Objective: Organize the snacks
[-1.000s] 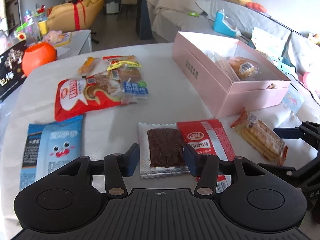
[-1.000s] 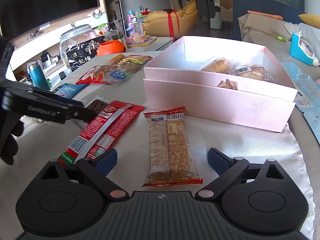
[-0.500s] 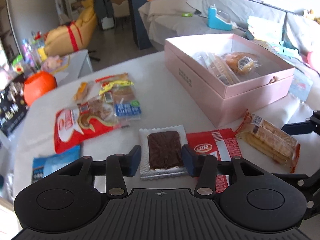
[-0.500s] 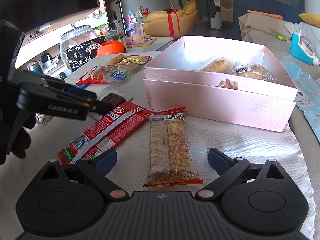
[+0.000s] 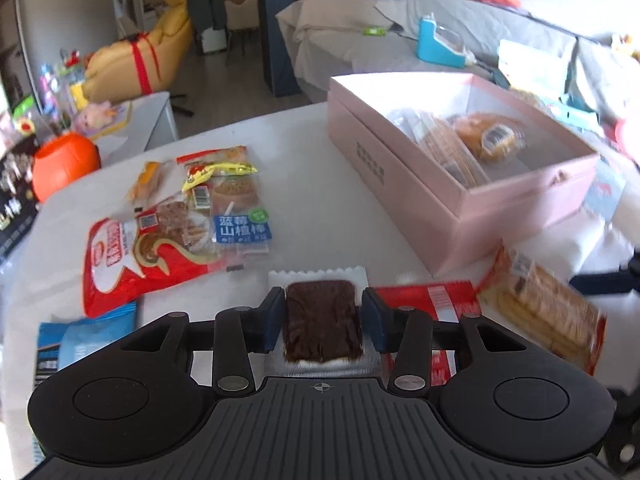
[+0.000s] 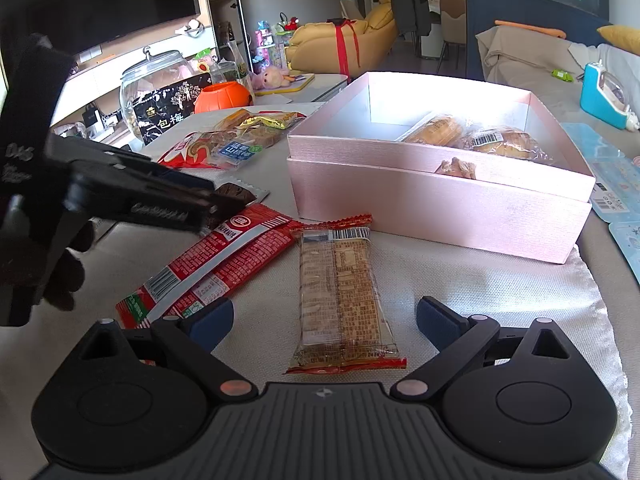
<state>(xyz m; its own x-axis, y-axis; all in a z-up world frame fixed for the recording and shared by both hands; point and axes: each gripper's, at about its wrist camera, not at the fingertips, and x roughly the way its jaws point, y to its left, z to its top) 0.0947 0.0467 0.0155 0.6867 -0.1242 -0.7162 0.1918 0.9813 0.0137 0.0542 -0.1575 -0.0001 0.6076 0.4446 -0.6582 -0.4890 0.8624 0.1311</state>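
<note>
A dark brown snack in a clear and silver wrapper (image 5: 322, 320) sits between the pads of my left gripper (image 5: 322, 308), which is shut on it. In the right wrist view the left gripper (image 6: 216, 200) holds this snack (image 6: 236, 194) just above the table, beside the far end of a long red packet (image 6: 224, 256). My right gripper (image 6: 324, 320) stands open and low over the cloth. A cracker packet (image 6: 340, 292) lies flat between its fingers, untouched. The open pink box (image 6: 420, 208) behind it holds wrapped buns.
A pile of snacks (image 5: 232, 200), a big red bag (image 5: 132, 256) and a blue packet (image 5: 80, 344) lie to the left. An orange pumpkin pot (image 5: 64, 160) and a glass jar (image 6: 156, 92) stand at the far left edge. Blue cards (image 6: 608, 176) lie right of the box.
The left jaws narrowed onto the brown snack. The left gripper has carried it off the table and toward the pink box. The right gripper has stayed still.
</note>
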